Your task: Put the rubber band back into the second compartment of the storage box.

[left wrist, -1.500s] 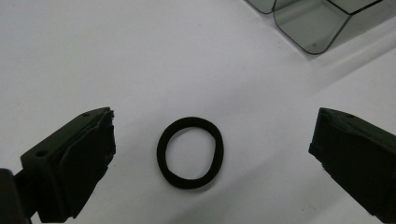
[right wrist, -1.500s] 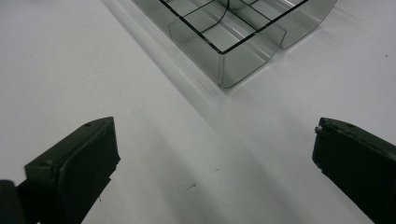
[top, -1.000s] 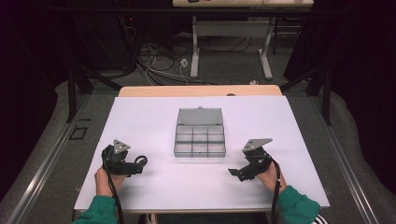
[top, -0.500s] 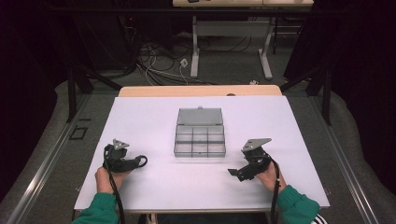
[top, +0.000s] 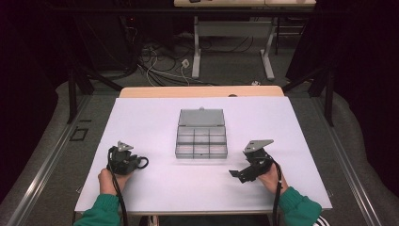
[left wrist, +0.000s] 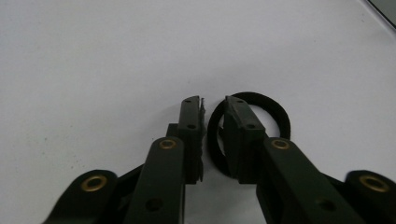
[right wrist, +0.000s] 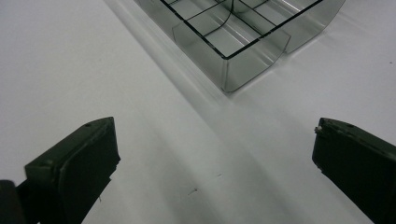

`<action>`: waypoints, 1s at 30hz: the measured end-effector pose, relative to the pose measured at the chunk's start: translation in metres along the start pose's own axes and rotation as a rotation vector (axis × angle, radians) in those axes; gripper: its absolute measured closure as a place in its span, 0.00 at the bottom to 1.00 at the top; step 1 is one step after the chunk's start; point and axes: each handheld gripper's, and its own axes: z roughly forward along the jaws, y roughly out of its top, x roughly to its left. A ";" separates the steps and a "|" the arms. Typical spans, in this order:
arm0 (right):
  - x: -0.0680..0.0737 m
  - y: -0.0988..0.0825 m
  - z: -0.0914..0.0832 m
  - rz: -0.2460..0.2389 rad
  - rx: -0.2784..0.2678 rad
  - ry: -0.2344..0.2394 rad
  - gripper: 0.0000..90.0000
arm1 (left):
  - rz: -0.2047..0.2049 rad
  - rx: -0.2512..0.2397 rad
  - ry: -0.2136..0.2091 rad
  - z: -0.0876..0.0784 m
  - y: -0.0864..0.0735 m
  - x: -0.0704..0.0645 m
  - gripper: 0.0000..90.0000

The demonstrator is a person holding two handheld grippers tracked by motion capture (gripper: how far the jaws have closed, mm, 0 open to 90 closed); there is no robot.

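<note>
Pinching down on a black hair tie [left wrist: 249, 135] with my left claw [left wrist: 214, 106] right now. The jaws have just been closing, and there's only a narrow gap left between the tips. One side of the loop runs up through that gap, while the rest of the ring wraps around the outside of the jaw on the right in the left gripper view. Honestly can't tell if the pads are actually squeezing the band yet or just sitting beside it. The tie lies flat on the white table [left wrist: 93, 60].

From the high view, the left claw [top: 136, 162] sits low on the table with the tie [top: 142, 162] poking out at its tip, toward the middle of the table.

My right claw [right wrist: 212, 154] is spread wide, nothing between the jaws, just bare tabletop under it. Just ahead of it sits the corner of a clear compartment box [right wrist: 243, 42], lid flipped open, dividers visible inside.

In the high view that box [top: 201, 140] sits between the two claws and a bit farther out, and the right claw [top: 237, 175] points inward toward it.
</note>
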 end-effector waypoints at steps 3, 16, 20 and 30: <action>0.000 -0.001 0.001 0.008 0.001 -0.002 0.00 | -0.005 -0.001 -0.011 0.001 0.000 0.000 0.94; 0.000 -0.001 -0.002 0.000 -0.014 -0.006 0.00 | 0.014 -0.016 -0.010 0.000 -0.001 -0.001 0.97; 0.000 -0.001 -0.002 0.000 -0.027 -0.008 0.00 | 0.011 -0.014 -0.012 -0.002 -0.002 -0.001 0.97; -0.001 -0.001 -0.003 0.001 -0.021 -0.006 0.00 | 0.021 -0.054 -0.019 -0.008 0.001 -0.005 0.97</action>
